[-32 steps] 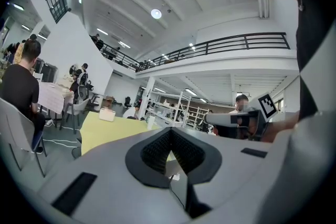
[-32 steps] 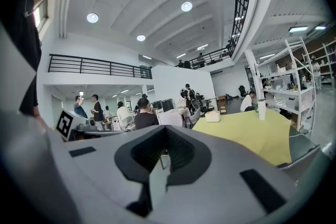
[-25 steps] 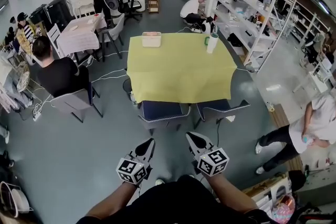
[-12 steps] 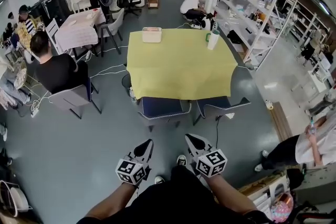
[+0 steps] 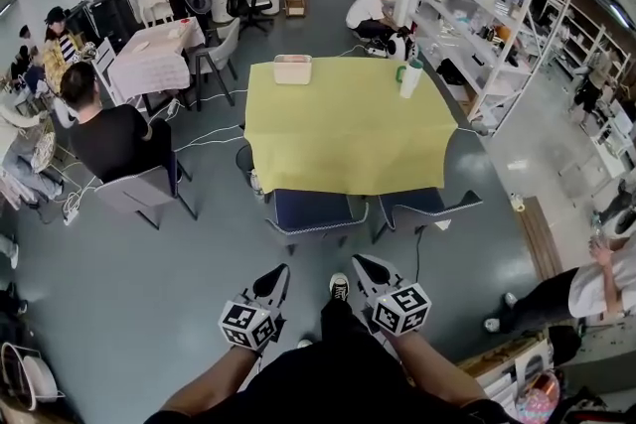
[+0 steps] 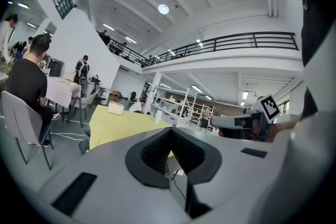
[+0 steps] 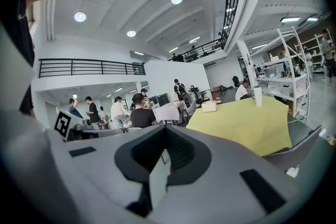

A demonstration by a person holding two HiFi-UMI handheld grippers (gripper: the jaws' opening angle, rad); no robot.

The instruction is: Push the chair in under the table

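A square table under a yellow cloth [image 5: 343, 124] stands mid-room. Two chairs sit at its near edge, pulled out a little: a blue-seated one [image 5: 313, 212] and a grey one [image 5: 429, 205] to its right. My left gripper [image 5: 281, 270] and right gripper [image 5: 360, 260] hang side by side well short of the chairs, both shut with nothing in them. The left gripper view shows its shut jaws [image 6: 170, 131] against the yellow table [image 6: 121, 126]. The right gripper view shows its shut jaws [image 7: 167, 128], the table [image 7: 241, 123] and a chair's back [image 7: 304, 147].
A white box [image 5: 292, 70] and a white cup [image 5: 408, 77] stand on the table's far side. A seated person [image 5: 109, 139] is on the left, white shelving [image 5: 497, 25] on the right, a crouching person [image 5: 596, 283] at the right edge. My shoe [image 5: 339, 286] shows between the grippers.
My shoe has stepped forward between the grippers. The table and chairs have shifted slightly in view as I move. The person at the right has slid toward the edge. Both grippers stay shut.
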